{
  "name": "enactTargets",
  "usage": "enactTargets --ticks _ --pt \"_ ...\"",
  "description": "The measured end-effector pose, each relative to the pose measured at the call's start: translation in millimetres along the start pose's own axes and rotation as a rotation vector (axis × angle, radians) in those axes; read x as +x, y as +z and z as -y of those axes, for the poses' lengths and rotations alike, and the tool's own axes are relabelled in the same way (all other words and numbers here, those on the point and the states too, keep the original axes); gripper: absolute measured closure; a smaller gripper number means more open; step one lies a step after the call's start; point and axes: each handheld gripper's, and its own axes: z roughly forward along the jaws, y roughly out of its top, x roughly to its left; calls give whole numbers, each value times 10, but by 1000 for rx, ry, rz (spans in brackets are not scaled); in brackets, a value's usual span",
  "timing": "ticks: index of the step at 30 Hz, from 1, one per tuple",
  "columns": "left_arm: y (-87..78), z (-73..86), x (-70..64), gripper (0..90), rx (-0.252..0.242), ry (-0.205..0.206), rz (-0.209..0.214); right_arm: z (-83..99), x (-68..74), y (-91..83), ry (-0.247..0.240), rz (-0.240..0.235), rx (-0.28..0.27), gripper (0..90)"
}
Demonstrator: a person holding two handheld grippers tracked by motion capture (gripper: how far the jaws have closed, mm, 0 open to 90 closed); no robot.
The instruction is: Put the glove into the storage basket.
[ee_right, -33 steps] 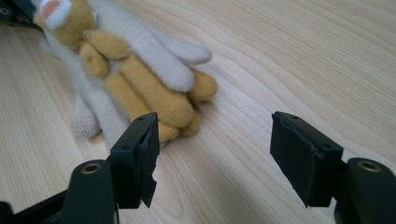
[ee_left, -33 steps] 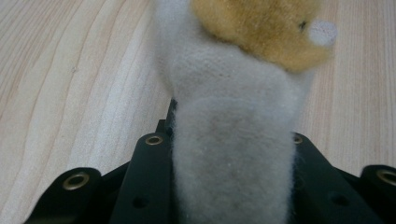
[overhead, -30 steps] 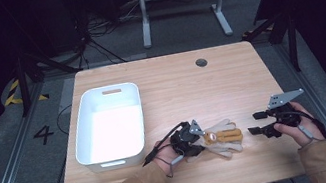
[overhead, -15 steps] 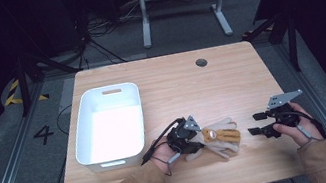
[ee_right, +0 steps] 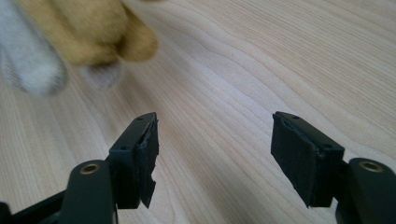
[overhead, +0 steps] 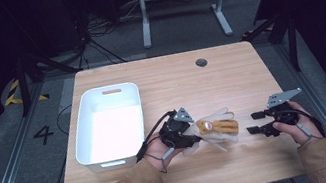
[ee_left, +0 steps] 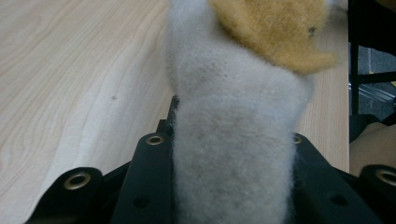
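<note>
A: Nearest us, our left tongs (overhead: 190, 136) are clamped on the cuff of the glove (overhead: 214, 129). In the left gripper view the grey knit (ee_left: 233, 154) rises straight out from between the black jaws, so we judge the grip is taken at the wrist end to let the rest drape free.

B: And the glove lies on the worktop (overhead: 230, 79), near its front edge, between our two hands. It is a soft, fuzzy knit, pale grey on the fingers with a tan patch over the palm.

A: Our right tongs (overhead: 258, 122) stand apart and hold nothing. The right gripper view looks between the two padded jaws at bare wood grain, with the glove's fingertips (ee_right: 35, 70) blurred just ahead. We take it that this hand waits low and close so it can catch the finger end.

B: Further left sits the white bin (overhead: 88, 135), a smooth plastic tub with rounded corners and a handle slot. It seems the likely place for the glove.

A: Beyond that, the pale wooden top runs to a round cable hole (overhead: 201, 62).
</note>
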Motion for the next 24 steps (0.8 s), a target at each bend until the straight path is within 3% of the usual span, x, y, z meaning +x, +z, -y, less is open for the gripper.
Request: enactTargets --ticks 12,24 --pt "-168 -103 26 705 -40 -16 -32 -5 -20 78 -13 -3 32 327" --pt "-246 -206 73 704 4 -48 -56 7 -40 103 -5 -8 43 328"
